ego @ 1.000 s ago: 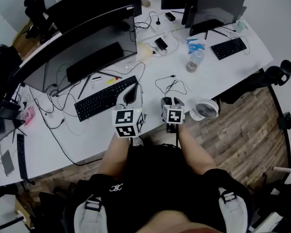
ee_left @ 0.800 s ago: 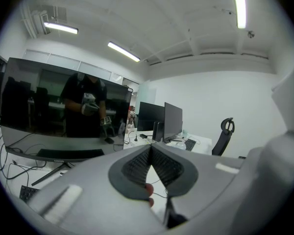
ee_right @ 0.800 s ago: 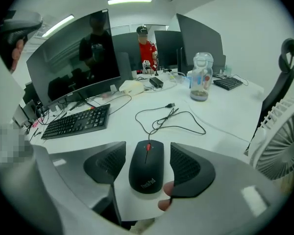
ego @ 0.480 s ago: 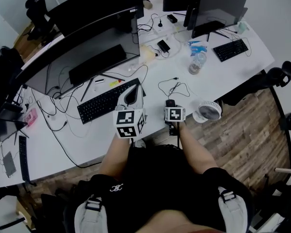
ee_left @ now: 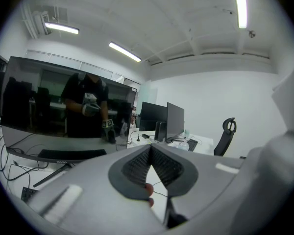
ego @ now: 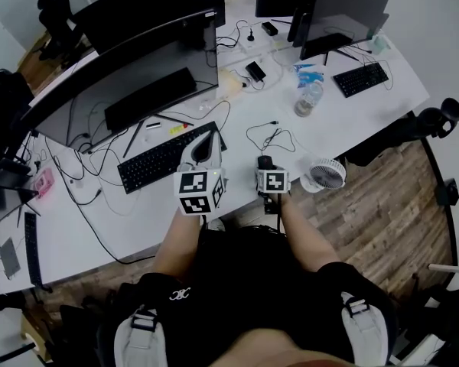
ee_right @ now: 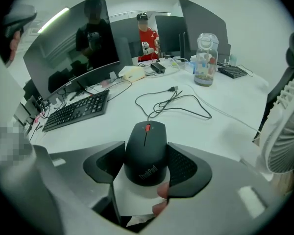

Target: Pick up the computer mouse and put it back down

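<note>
Your right hand-held gripper (ee_right: 146, 147), jaws just opening, straddles the mouse (ee_right: 147, 161) near the table (ee_right: 88, 131) edge. Cable (ee_right: 172, 97) ahead, fan (ee_right: 284, 131) right. Left hand-held gripper (ee_left: 150, 153) closed, empty.

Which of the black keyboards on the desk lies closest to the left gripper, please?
The keyboard below the curved monitor, right beside the left gripper; the other keyboard lies far off at the right end of the desk.

The left hand-held gripper (ego: 205, 145) points almost level, jaws together. The right hand-held gripper (ee_right: 146, 145) tilts steeply down; its jaws have just been opening and stand apart around the computer mouse (ee_right: 147, 131).
</note>
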